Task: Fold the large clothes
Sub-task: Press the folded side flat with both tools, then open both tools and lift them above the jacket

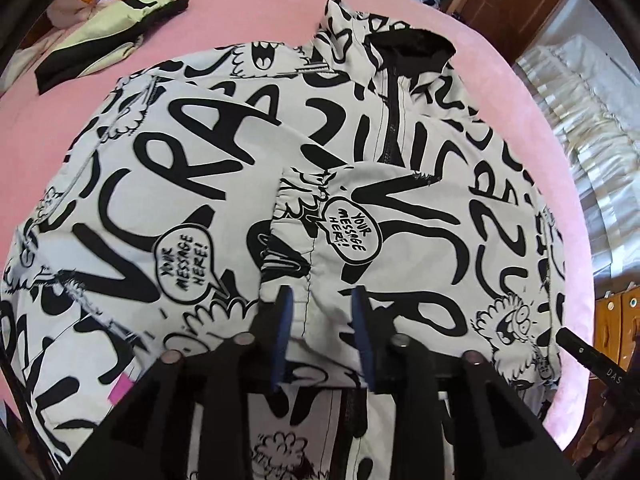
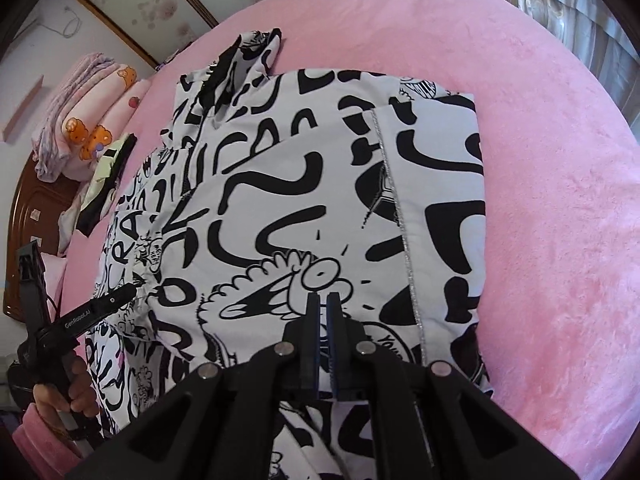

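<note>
Left wrist view first: over on the left edge of the pink bed (image 1: 248,12) there's a green-and-black garment (image 1: 108,40) already folded up near some bedding, and the big black-and-white graffiti-print jacket (image 1: 208,148) is spread across the middle, zipper up, both sleeves crossed over the front. The left tool (image 1: 322,308) sits partway open right over a sleeve cuff (image 1: 308,248), pads not pinching any fabric as far as I can see, so it's holding nothing. Moving right, the right wrist view shows the right tool (image 2: 323,312) with its blue pads almost together over the cartoon face print, and nothing looks caught between them. My read is the sleeves are in and the bottom-to-collar fold is next. To do it well I'd grab the hem at both corners evenly, lift just enough to clear the sleeves so they don't slide out, then lay it flat toward the collar (image 1: 404,44) and smooth outward.
</note>
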`<state>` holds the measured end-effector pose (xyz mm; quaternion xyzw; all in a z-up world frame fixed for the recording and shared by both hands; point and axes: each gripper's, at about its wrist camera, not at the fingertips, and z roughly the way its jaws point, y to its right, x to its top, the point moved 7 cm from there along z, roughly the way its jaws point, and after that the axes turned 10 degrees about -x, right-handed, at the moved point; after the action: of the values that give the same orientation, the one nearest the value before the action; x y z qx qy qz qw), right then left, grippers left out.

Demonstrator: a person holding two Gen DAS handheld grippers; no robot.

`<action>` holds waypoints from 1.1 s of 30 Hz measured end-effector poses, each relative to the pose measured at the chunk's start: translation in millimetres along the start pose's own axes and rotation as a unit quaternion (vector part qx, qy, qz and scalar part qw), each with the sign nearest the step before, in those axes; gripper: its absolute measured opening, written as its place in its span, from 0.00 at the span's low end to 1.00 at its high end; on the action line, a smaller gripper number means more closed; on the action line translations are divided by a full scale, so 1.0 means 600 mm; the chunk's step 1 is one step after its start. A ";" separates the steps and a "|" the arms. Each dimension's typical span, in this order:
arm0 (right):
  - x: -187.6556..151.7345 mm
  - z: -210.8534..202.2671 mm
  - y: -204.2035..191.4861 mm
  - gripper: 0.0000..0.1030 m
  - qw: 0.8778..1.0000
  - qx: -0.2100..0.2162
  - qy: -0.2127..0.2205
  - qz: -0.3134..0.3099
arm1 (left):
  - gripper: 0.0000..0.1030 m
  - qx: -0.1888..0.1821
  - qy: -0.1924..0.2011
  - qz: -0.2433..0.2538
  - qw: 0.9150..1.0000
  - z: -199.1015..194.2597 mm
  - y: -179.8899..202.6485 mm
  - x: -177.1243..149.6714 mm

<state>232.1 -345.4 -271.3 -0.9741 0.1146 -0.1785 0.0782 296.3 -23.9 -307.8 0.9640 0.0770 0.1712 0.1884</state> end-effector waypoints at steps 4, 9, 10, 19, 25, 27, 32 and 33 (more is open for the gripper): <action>-0.001 -0.012 -0.010 0.05 1.000 0.004 -0.001 0.010 | 0.46 -0.004 -0.007 -0.002 1.000 -0.014 -0.001 -0.008; -0.013 -0.017 -0.028 0.21 0.999 0.009 -0.021 0.034 | 0.61 0.001 -0.020 -0.009 1.000 -0.036 -0.010 -0.007; -0.016 -0.019 -0.034 0.29 0.999 0.009 -0.025 0.039 | 0.66 0.004 -0.023 -0.008 1.000 -0.044 -0.015 -0.005; -0.028 -0.039 -0.083 0.52 0.994 -0.015 -0.050 0.097 | 0.73 0.018 -0.102 0.057 0.993 -0.116 -0.070 0.051; -0.004 -0.054 -0.124 0.54 0.989 -0.024 -0.070 0.126 | 0.79 0.013 -0.156 0.090 0.984 -0.159 -0.099 0.131; 0.013 -0.061 -0.140 0.54 0.988 -0.029 -0.079 0.130 | 0.79 0.005 -0.178 0.098 0.979 -0.167 -0.100 0.161; 0.085 -0.087 -0.175 0.54 0.987 -0.020 -0.077 0.143 | 0.79 -0.008 -0.190 0.119 0.975 -0.189 -0.087 0.254; 0.104 -0.092 -0.182 0.54 0.987 -0.021 -0.077 0.143 | 0.79 -0.013 -0.193 0.123 0.973 -0.192 -0.080 0.275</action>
<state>290.2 -262.3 -178.7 -0.9599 0.2499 -0.0880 0.0913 404.6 94.0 -176.7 0.9783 -0.0823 0.0048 0.1901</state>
